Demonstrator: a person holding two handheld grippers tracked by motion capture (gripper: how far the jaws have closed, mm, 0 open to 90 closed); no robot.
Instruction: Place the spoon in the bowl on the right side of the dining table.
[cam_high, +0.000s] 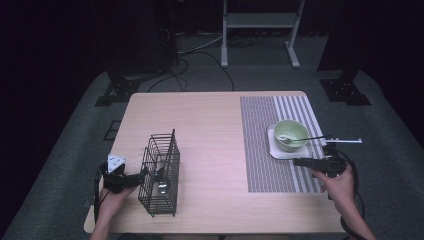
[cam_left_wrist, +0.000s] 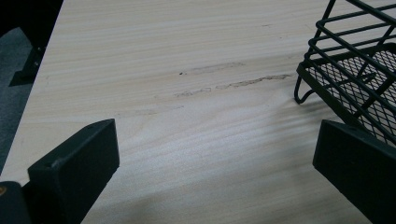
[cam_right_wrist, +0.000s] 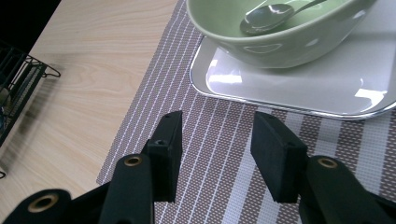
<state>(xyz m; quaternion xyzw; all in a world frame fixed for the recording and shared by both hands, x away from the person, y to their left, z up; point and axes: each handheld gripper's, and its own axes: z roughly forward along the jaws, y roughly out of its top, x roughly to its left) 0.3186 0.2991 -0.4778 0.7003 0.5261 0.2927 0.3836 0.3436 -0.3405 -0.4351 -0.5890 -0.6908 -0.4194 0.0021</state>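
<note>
Both grippers sit at the table's near edge: left gripper (cam_high: 131, 179), jaws wide apart and empty, beside the rack (cam_high: 161, 172); right gripper (cam_high: 320, 159), jaws apart and empty, over the mat (cam_high: 260, 150) beside the bowl (cam_high: 291, 134) holding a spoon (cam_high: 300, 139).

On a table (cam_high: 210, 115), a wire basket (cam_high: 161, 172) stands toward the front left, with a placemat (cam_high: 265, 165) spread across the right side. On the mat sits a plate (cam_high: 287, 152) bearing a bowl (cam_high: 291, 132); a spoon (cam_high: 300, 139) lies in the bowl, its handle reaching right.
</note>
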